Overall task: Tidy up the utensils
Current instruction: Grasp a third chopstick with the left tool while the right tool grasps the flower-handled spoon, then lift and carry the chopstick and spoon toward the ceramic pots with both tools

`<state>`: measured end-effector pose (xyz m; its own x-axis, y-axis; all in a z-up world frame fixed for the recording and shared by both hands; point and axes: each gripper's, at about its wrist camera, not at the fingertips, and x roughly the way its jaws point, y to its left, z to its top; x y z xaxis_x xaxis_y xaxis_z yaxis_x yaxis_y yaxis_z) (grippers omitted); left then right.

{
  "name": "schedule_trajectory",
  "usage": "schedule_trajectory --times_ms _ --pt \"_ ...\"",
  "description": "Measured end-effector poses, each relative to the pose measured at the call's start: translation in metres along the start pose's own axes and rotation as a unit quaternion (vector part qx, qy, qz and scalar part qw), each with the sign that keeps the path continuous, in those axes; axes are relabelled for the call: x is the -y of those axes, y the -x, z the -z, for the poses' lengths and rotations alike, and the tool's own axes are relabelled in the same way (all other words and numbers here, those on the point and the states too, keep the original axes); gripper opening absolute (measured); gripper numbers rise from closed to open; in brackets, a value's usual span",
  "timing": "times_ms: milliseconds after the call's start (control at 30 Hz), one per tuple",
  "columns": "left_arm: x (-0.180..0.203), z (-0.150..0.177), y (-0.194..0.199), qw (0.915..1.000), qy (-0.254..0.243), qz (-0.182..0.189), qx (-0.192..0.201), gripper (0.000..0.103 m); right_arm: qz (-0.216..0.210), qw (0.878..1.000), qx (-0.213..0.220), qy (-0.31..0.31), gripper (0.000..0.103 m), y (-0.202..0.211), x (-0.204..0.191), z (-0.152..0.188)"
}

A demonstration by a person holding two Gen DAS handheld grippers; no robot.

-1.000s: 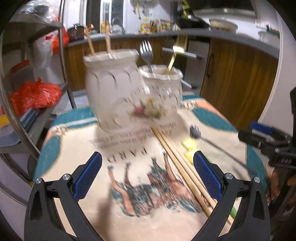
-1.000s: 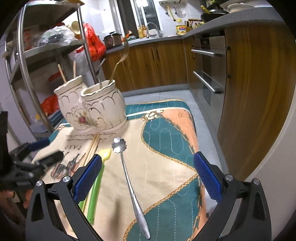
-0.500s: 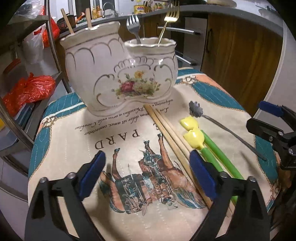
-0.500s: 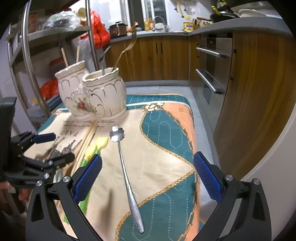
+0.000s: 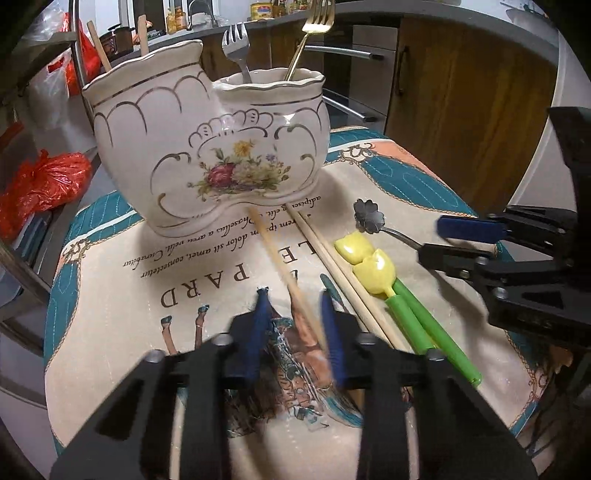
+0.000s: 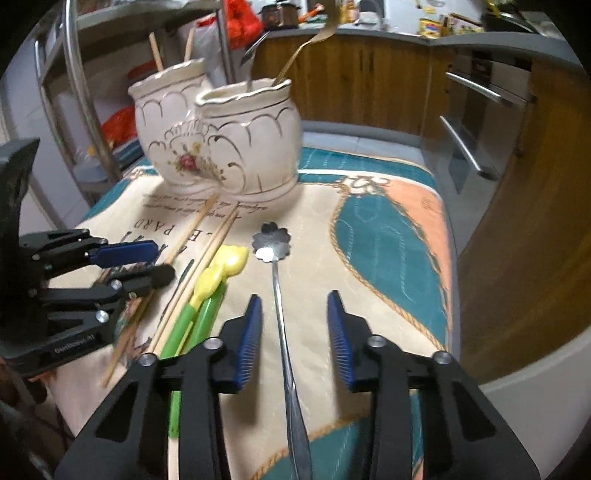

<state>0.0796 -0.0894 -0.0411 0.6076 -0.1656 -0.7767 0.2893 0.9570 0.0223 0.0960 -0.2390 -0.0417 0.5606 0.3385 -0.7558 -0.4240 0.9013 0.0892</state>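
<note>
A white flowered two-pot holder [image 5: 207,147] [image 6: 221,140] stands at the back of the printed mat [image 5: 122,302]. Its left pot holds two chopsticks [image 5: 98,44]; the right pot holds a silver fork [image 5: 236,40] and a gold fork [image 5: 317,14]. My left gripper [image 5: 294,314] [image 6: 147,262] is closing, with one loose chopstick [image 5: 280,266] between its pads and a gap still showing. My right gripper [image 6: 295,325] [image 5: 443,240] is closing astride the handle of the flower-bowl metal spoon [image 6: 271,240] [image 5: 367,216], pads clear of it. Two chopsticks [image 5: 343,273] and two yellow-and-green spoons [image 5: 373,269] [image 6: 218,273] lie between.
A metal rack [image 5: 77,74] with red plastic bags [image 5: 40,181] stands to the left of the table. Wooden kitchen cabinets [image 5: 461,110] and an oven front [image 6: 472,122] lie behind and to the right. The mat ends at the table's right edge [image 6: 448,229].
Both grippers went from wide open to much narrower jaws. The left one came down over a chopstick, which has swung apart from the other two. The right one shifted over the metal spoon's handle.
</note>
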Motion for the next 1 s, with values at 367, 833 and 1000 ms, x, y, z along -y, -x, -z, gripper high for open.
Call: schedule_trajectory --times_ms 367,833,1000 --pt "-0.003 -0.007 -0.006 1.0 0.003 0.002 0.0 0.015 -0.008 1.0 -0.018 0.016 0.021 -0.012 -0.004 -0.017" --pt "-0.024 0.001 0.005 0.9993 -0.024 0.024 -0.012 0.005 -0.011 1.0 0.008 0.011 0.004 0.0 -0.003 -0.013" --pt "-0.033 0.008 0.015 0.9984 -0.04 0.032 -0.024 0.005 -0.009 0.999 0.047 0.007 0.004 0.02 -0.002 -0.01"
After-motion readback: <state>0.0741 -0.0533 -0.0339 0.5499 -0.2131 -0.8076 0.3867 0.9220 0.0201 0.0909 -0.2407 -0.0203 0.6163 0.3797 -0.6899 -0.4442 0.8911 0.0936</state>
